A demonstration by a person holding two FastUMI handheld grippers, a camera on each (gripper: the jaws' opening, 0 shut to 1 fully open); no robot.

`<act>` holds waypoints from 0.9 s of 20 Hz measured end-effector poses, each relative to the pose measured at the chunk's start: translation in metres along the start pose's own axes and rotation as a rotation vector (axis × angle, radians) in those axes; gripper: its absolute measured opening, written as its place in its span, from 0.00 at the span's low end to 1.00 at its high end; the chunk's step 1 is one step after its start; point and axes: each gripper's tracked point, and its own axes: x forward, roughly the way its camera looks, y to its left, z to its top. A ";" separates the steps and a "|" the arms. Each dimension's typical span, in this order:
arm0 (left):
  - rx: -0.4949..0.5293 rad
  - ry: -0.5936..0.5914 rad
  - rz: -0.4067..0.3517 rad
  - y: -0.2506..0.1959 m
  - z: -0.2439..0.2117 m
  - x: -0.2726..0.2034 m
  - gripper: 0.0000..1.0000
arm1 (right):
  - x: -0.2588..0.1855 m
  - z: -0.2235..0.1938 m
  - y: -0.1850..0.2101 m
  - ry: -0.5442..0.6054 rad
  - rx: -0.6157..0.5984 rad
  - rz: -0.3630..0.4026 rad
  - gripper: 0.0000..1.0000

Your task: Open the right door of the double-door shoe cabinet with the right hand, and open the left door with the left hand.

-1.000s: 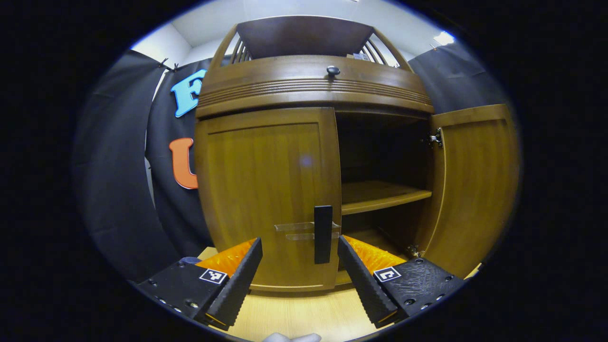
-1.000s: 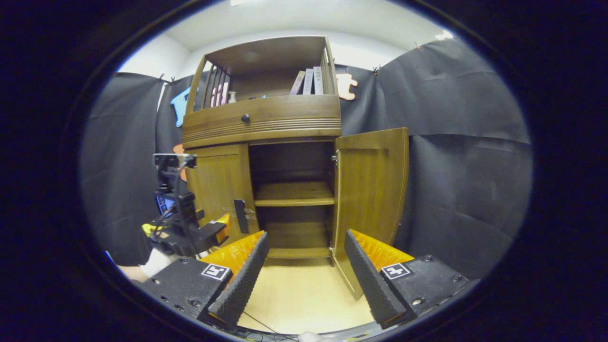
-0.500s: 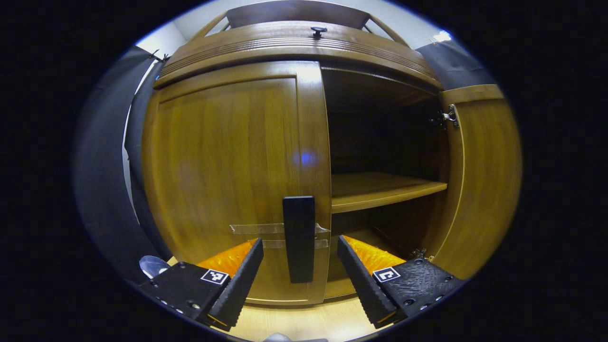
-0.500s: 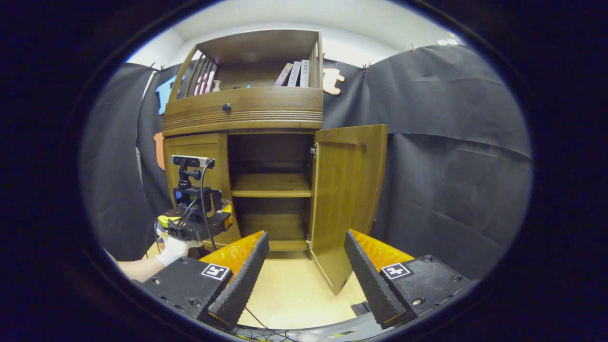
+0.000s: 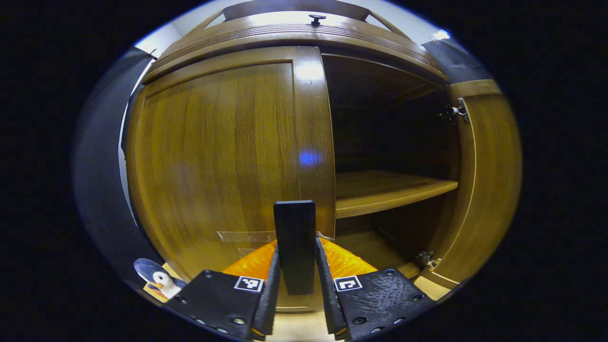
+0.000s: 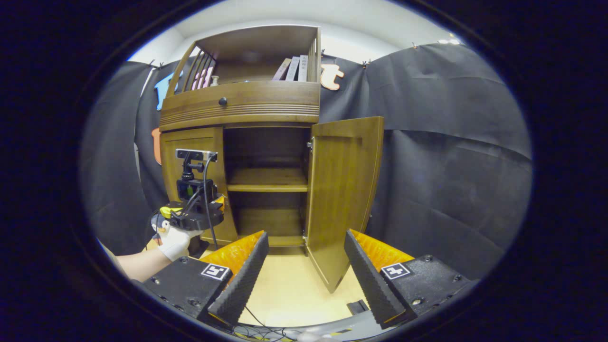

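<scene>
The brown wooden shoe cabinet (image 6: 247, 109) stands ahead against the booth wall. Its right door (image 6: 344, 190) is swung wide open, baring a shelf (image 6: 268, 180) inside. The left door (image 5: 223, 152) lies flush and closed. On its inner edge is a black vertical handle (image 5: 294, 232), and my left gripper (image 5: 294, 289) is shut on it, one finger pressing each side. In the right gripper view a gloved hand (image 6: 173, 240) holds that left gripper (image 6: 197, 216) at the left door (image 6: 190, 175). My right gripper (image 6: 306, 273) hangs open, back from the cabinet, with nothing between its fingers.
The open right door (image 5: 489, 180) juts out toward me. A drawer with a dark knob (image 6: 223, 100) sits above the doors, and books (image 6: 294, 69) stand on the top shelf. A small penguin toy (image 5: 156, 280) rests at the cabinet's lower left. Cables (image 6: 266, 325) lie on the pale floor.
My left gripper moved in on the left door's handle and its fingers went from open to shut on it. The right gripper drifted back slightly and stayed open.
</scene>
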 end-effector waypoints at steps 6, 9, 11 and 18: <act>-0.065 0.014 -0.041 -0.004 0.000 -0.007 0.25 | -0.005 -0.002 0.001 -0.003 0.005 0.014 1.00; -0.045 0.004 -0.064 0.000 -0.002 -0.021 0.25 | -0.008 -0.003 -0.001 -0.001 0.012 0.017 1.00; -0.048 0.006 -0.078 0.001 -0.004 -0.034 0.26 | -0.011 -0.004 -0.001 -0.003 0.017 0.020 1.00; -0.053 0.015 -0.119 0.015 -0.010 -0.078 0.25 | -0.020 -0.008 0.014 -0.009 0.010 0.063 1.00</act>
